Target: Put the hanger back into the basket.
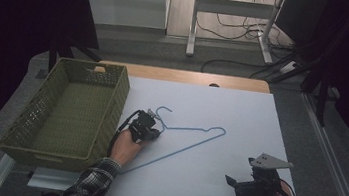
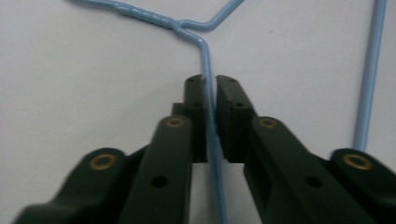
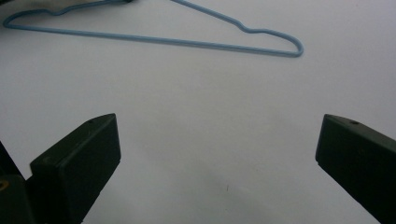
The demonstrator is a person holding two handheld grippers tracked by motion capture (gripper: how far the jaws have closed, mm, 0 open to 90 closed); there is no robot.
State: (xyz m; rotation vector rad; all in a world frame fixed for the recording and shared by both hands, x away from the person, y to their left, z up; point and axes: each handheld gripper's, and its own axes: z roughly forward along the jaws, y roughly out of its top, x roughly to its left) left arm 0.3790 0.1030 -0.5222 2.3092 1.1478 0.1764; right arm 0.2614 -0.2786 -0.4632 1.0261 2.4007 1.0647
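A light-blue wire hanger (image 1: pixel 189 128) lies flat on the white table cover, its hook toward the far side. My left gripper (image 1: pixel 155 124) sits on the hanger's left arm, just below the twisted neck. In the left gripper view the jaws (image 2: pixel 210 81) stand almost together with the hanger wire (image 2: pixel 205 60) running between the pads. My right gripper (image 1: pixel 231 180) rests near the table's front right, apart from the hanger. Its jaws (image 3: pixel 217 135) are wide open over bare cover, and the hanger (image 3: pixel 187 43) lies farther off.
An olive woven basket (image 1: pixel 121 96) stands at the table's left edge, close beside my left hand. The white cover (image 1: pixel 240 116) has bare room between the grippers and at the far right. Behind the table are a desk frame and floor cables.
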